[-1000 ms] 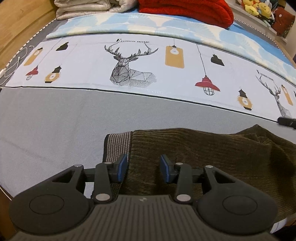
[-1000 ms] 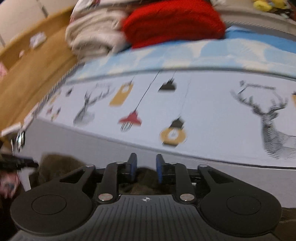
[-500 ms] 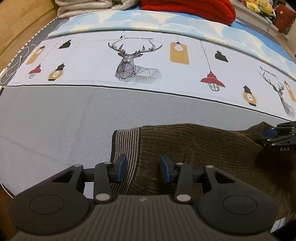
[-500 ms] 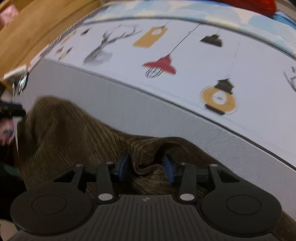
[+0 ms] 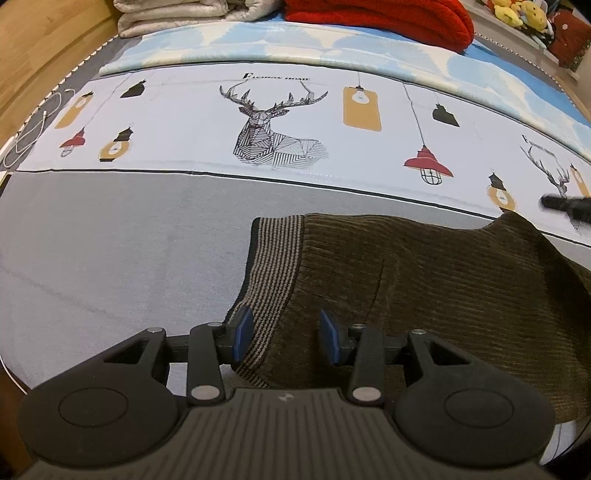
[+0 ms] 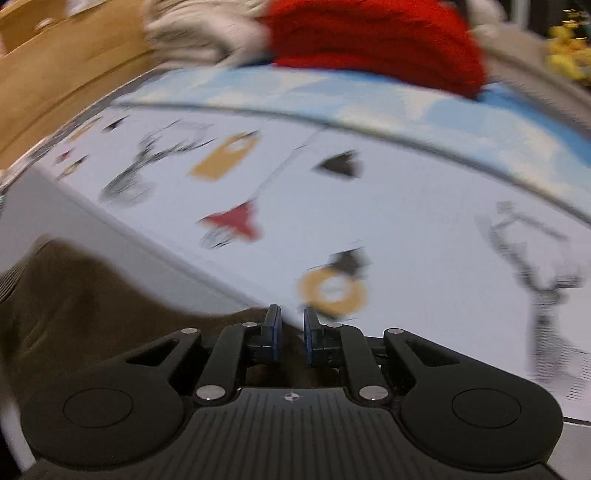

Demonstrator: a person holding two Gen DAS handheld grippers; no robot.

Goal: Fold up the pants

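Half a second on: far corner of the olive-brown corduroy pants (image 5: pixel 424 288) now drawn up into a peak at 3 o'clock in the left wrist view, where a moment earlier that edge lay lower and slacker on the grey bed sheet (image 5: pixel 110 240). Right claw (image 6: pixel 292 334) risen with it, showing there only as a dark tip just beside the peak. Heavy motion blur across the right wrist view, in keeping with a quick lift. Likely meaning for the task: the fold getting under way, one end raised to be carried over the rest of the garment.

Right claw narrowed from a wide straddle to a thin slit, brown cloth bunched at the left pad and down in the throat between the fingers. Judging by the tented corner, clenched on the pants, though blur hides the exact pinch.

Left claw (image 5: pixel 282 334) released and wide apart at 6 o'clock, barely shifted over the last second. Left blue pad at the outer edge of the striped ribbed waistband (image 5: pixel 273 266), right pad over the corduroy, both close above the cloth; contact impossible to confirm. Nothing gripped.

Pants spread across the lower right of the bed, waistband end at 6 o'clock, body running out toward 3 o'clock. Beyond them, at 12 o'clock, the white deer-and-lantern printed sheet (image 5: pixel 280 125) and the folded red blanket (image 5: pixel 380 18), untouched.
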